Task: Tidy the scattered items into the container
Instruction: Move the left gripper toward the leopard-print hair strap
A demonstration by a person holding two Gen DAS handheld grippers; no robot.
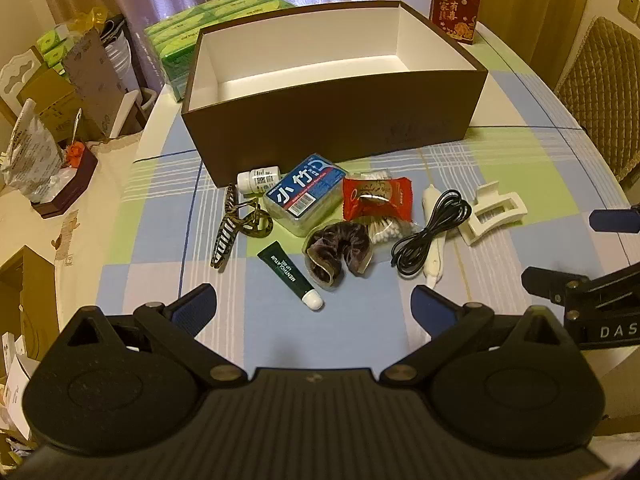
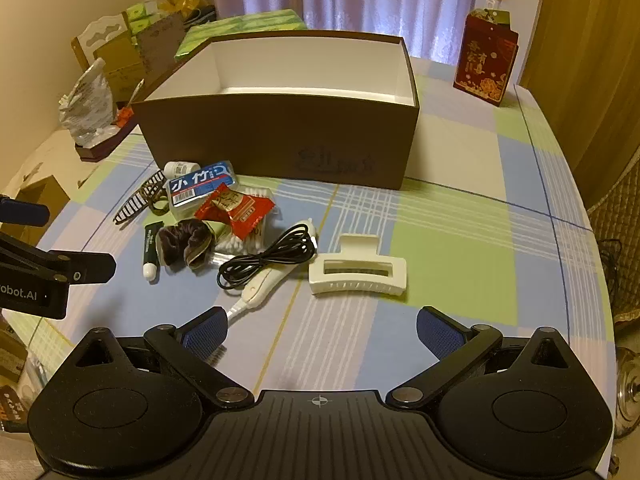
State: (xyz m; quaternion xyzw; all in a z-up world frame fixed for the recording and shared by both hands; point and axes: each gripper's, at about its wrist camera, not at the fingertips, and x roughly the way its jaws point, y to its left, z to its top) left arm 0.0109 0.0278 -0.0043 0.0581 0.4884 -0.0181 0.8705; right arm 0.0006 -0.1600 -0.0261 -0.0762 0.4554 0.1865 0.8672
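A brown box [image 1: 328, 128] [image 2: 276, 136] with a white inside stands open on the checked tablecloth. Before it lies a cluster: a white bottle [image 1: 256, 180], a blue-labelled floss box [image 1: 304, 196] [image 2: 200, 190], a red snack packet [image 1: 376, 198] [image 2: 236, 208], cotton swabs [image 1: 386, 232], a dark scrunchie [image 1: 336, 252] [image 2: 184, 242], a green lip-balm tube [image 1: 290, 276] [image 2: 151, 250], a patterned hair clip [image 1: 225, 232], a black cable [image 1: 432, 232] [image 2: 264, 260] on a white device, and a white claw clip [image 1: 496, 212] [image 2: 356, 270]. My left gripper [image 1: 314, 312] and right gripper [image 2: 320, 332] are open, short of the items, holding nothing.
Green tissue packs [image 1: 192, 28] sit behind the box. A red gift bag [image 1: 456, 4] [image 2: 486, 60] stands at the back right. Boxes and bags [image 1: 60, 100] crowd the left side table. A chair [image 1: 600, 92] stands past the table's right edge.
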